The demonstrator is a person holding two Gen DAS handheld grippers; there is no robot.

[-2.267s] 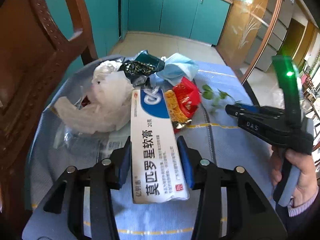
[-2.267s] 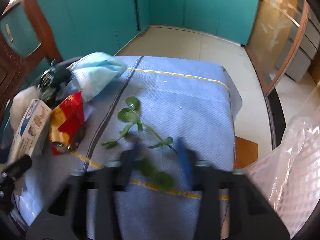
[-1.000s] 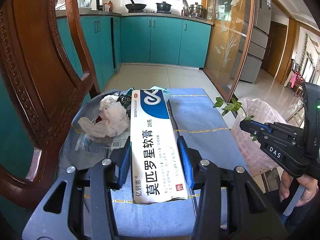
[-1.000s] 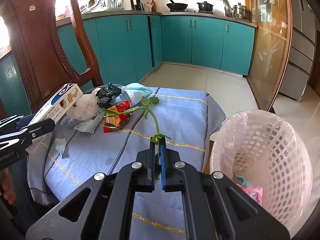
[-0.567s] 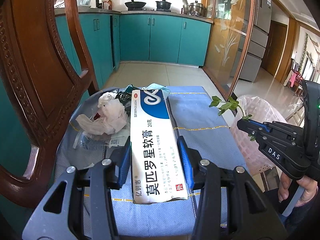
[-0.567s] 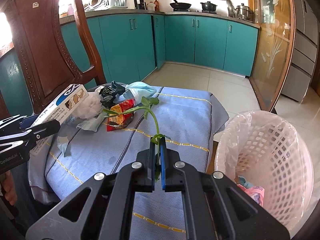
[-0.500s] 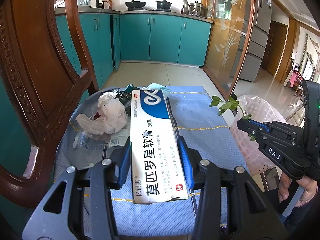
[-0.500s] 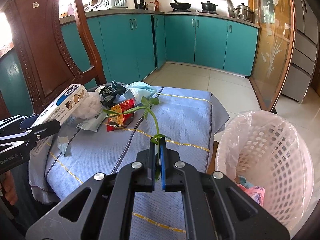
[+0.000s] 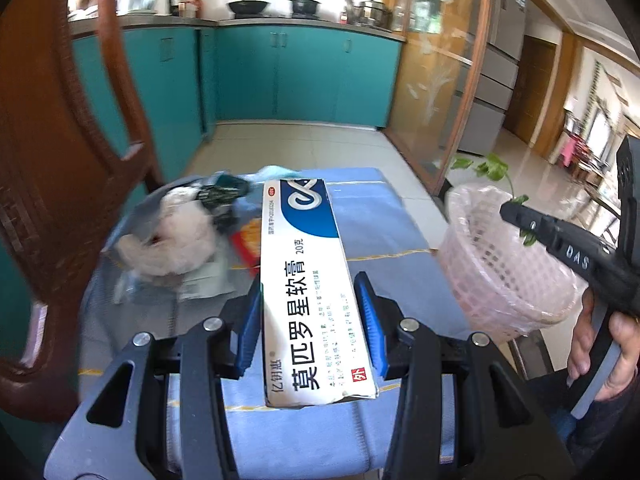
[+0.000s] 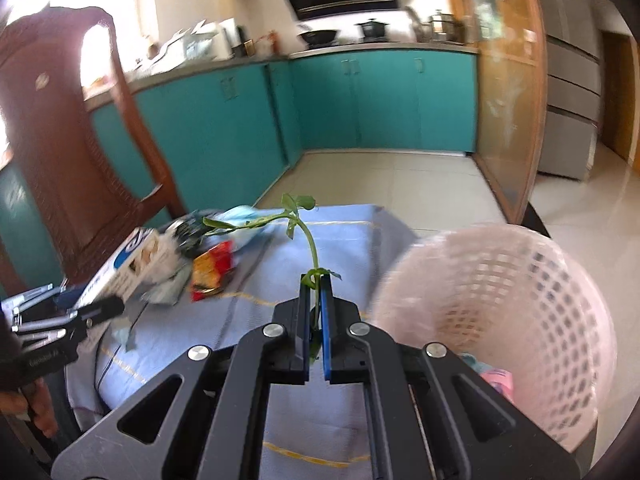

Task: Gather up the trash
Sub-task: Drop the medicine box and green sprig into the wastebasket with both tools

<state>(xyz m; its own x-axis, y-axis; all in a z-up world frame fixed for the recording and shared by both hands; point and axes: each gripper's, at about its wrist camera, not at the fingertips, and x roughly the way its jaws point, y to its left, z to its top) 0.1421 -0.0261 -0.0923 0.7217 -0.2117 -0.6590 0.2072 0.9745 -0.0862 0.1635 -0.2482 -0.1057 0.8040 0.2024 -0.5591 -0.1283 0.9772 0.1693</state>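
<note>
Right gripper (image 10: 315, 280): jaws pressed together on the stem of a green sprig (image 10: 298, 220), which stands up out of the tips and arches forward and left, leaves at the far end. Left gripper (image 9: 308, 312): blue pads clamped on the long sides of a white-and-blue ointment box (image 9: 306, 280), which lies lengthwise between them and sticks out well past the tips.

Both loads are held above the blue tablecloth (image 9: 372, 216). The pink mesh waste basket (image 10: 500, 312), lined with a thin plastic bag, stands off the table's right side, just beside the right gripper's tips in the right wrist view. Some trash already lies at its bottom. More trash sits on the far left of the cloth: a crumpled white tissue (image 9: 176, 236), a red snack wrapper (image 10: 212, 270), a dark wrapper (image 9: 220, 196) and a pale blue face mask (image 10: 244, 216).

We judge the step in hand to be carrying the sprig over the basket and dropping it.

Notes on doing it well:
- Bring the tips over the middle of the opening, not the near rim; the sprig is long and top-heavy, so its leaves could catch on the rim and hang outside.
- Tilt the tips down before we spread the jaws, so the stem slides out.
- A damp stem may cling to a pad; check that it falls.
- Keep the box clear of the right hand's path; we judge it goes in next.
</note>
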